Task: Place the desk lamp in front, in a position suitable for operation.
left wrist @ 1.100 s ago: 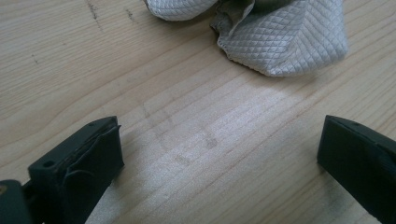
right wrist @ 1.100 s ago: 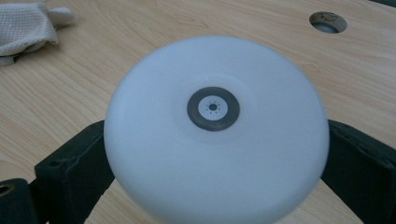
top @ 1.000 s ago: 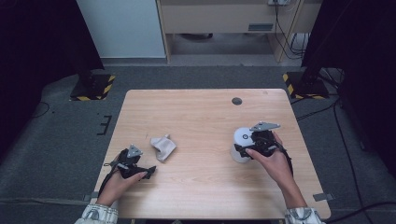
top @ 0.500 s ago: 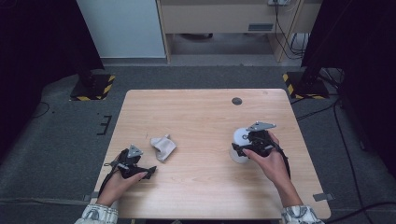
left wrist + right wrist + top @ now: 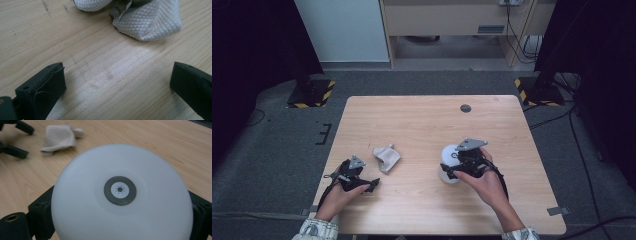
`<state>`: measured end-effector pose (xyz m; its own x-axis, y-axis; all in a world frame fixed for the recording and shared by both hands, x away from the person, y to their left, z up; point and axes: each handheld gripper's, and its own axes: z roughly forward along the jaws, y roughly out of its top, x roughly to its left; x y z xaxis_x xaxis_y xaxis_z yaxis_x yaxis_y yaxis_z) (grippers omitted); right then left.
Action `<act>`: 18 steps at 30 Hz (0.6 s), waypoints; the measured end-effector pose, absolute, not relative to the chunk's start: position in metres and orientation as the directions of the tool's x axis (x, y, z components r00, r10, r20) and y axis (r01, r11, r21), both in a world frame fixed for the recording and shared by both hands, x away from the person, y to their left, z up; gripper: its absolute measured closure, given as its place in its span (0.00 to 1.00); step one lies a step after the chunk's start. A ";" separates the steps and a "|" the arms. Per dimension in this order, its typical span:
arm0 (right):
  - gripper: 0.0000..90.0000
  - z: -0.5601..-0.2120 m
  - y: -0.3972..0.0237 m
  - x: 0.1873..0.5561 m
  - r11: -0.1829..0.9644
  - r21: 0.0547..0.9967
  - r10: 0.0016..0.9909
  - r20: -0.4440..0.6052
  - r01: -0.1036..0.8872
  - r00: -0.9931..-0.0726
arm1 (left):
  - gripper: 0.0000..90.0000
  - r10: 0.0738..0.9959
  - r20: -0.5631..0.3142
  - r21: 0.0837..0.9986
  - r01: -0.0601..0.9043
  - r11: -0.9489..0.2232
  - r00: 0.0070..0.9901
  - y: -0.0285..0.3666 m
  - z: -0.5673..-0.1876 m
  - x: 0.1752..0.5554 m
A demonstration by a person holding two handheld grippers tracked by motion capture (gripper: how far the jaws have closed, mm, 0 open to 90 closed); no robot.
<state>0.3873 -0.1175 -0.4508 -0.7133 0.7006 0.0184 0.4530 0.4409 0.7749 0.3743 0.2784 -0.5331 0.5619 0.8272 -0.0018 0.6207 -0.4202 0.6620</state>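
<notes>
The right gripper [image 5: 451, 167] is carrying the white lamp [image 5: 448, 161] toward the left since a second ago, its jaws pressing on both sides. The left gripper [image 5: 371, 184] is resting wide open, empty, the cloth [image 5: 386, 156] lying just beyond it.

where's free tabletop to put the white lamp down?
Free: the far half of the table, bare up to the small dark disc; also the strip between cloth and white round lamp. Crowded: near-left, where the left gripper sits by the cloth.
</notes>
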 end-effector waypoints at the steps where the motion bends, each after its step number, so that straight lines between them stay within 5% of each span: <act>1: 0.10 -0.451 -0.113 0.385 0.444 0.775 0.693 0.021 0.449 -0.720 | 0.00 0.827 -0.002 0.661 0.621 -0.420 0.562 0.278 -0.533 0.374; 18: 0.10 -0.462 -0.087 0.365 0.489 0.758 0.649 0.013 0.431 -0.761 | 0.00 0.822 -0.002 0.659 0.619 -0.428 0.570 0.276 -0.533 0.374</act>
